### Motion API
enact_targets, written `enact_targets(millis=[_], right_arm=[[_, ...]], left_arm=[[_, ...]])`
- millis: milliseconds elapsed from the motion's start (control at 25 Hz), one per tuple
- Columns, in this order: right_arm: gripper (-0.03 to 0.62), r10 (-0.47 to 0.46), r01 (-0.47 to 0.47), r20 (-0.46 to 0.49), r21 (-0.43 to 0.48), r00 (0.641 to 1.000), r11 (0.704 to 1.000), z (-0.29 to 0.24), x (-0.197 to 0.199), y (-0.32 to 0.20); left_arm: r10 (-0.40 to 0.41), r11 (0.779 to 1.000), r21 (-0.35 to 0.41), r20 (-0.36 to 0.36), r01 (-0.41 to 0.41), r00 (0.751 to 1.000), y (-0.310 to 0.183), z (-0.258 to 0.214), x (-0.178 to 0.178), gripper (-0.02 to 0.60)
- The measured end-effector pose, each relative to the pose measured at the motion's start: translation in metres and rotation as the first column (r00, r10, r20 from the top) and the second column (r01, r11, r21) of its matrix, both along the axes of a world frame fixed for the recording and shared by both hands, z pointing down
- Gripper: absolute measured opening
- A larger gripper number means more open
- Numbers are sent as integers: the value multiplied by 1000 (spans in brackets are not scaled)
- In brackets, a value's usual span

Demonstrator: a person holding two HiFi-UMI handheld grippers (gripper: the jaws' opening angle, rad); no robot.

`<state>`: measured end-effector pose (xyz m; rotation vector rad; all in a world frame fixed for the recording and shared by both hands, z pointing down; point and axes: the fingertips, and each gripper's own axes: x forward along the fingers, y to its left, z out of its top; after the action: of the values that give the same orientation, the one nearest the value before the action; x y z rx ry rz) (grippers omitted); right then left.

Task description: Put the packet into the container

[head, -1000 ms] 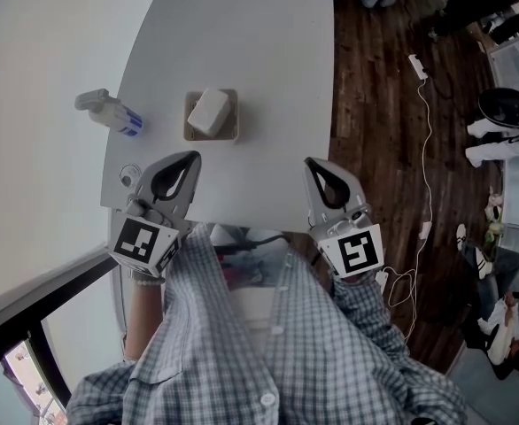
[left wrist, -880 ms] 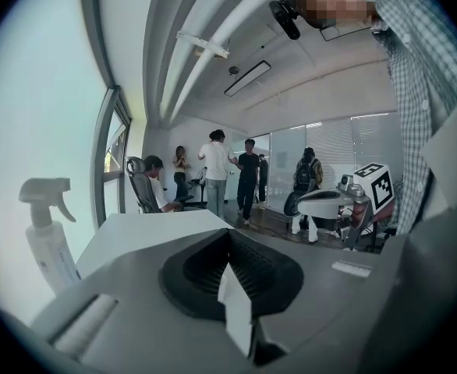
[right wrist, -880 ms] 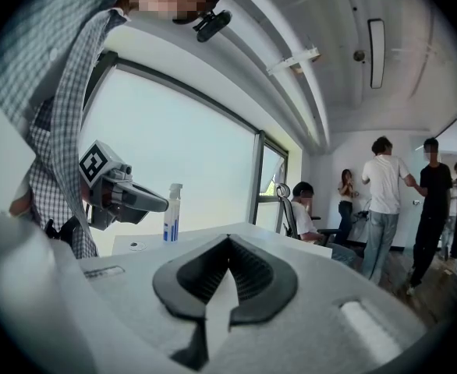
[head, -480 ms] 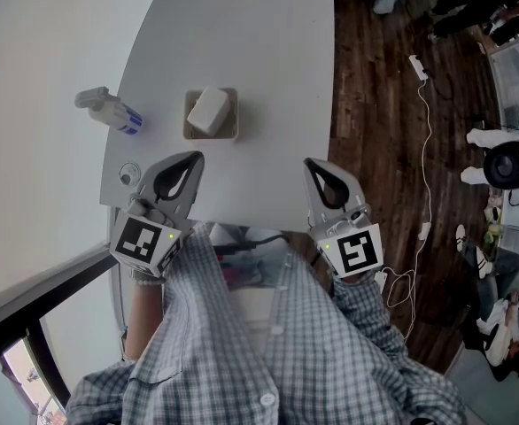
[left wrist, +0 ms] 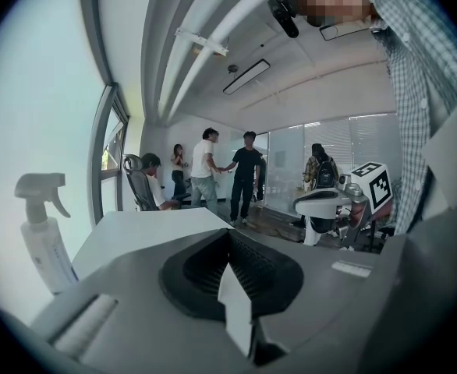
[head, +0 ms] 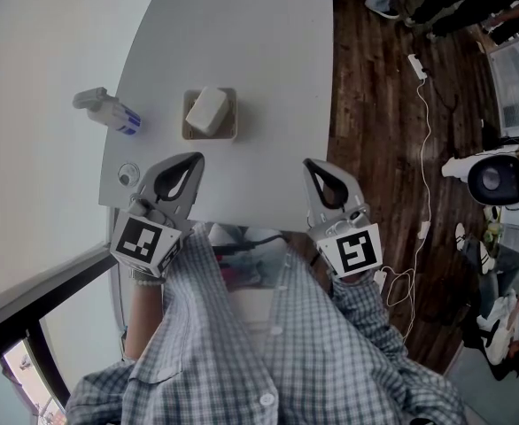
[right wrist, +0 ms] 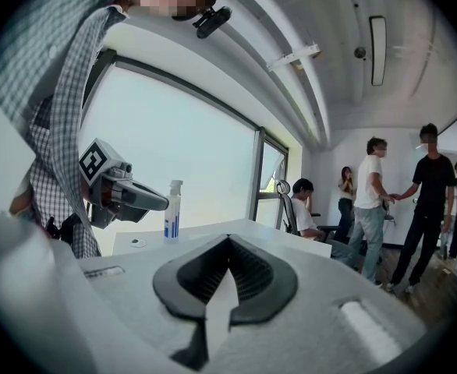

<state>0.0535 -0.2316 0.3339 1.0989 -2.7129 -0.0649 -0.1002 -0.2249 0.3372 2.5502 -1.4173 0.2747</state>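
A white packet [head: 208, 111] lies inside a small tan square container [head: 189, 132] on the white table [head: 268, 78], left of its middle. My left gripper [head: 194, 156] hovers over the table's near edge, just short of the container, shut with nothing between its jaws. My right gripper [head: 310, 162] is level with it near the table's right corner, also shut and empty. In the left gripper view the left gripper [left wrist: 230, 234] has its jaws together, and so has the right gripper [right wrist: 228, 238] in its own view. The container is hidden in both gripper views.
A white spray bottle [head: 107, 112] with a blue label stands at the table's left edge, also visible as the bottle [right wrist: 172, 210]. A small round disc [head: 128, 174] lies near my left gripper. A white cable [head: 424, 122] trails on the wooden floor. Several people [left wrist: 228, 174] stand beyond the table.
Both grippers, the packet and the container stay where they were. Only people and their feet at the floor's right edge have shifted.
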Motion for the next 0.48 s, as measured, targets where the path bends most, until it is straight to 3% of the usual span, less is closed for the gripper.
enact_targets(millis=[480], right_arm=[[-3, -5, 5, -6, -11, 1000, 1000, 2, -1, -1]], left_arm=[[6, 1000, -2, -4, -6, 1000, -2, 2, 1, 2]])
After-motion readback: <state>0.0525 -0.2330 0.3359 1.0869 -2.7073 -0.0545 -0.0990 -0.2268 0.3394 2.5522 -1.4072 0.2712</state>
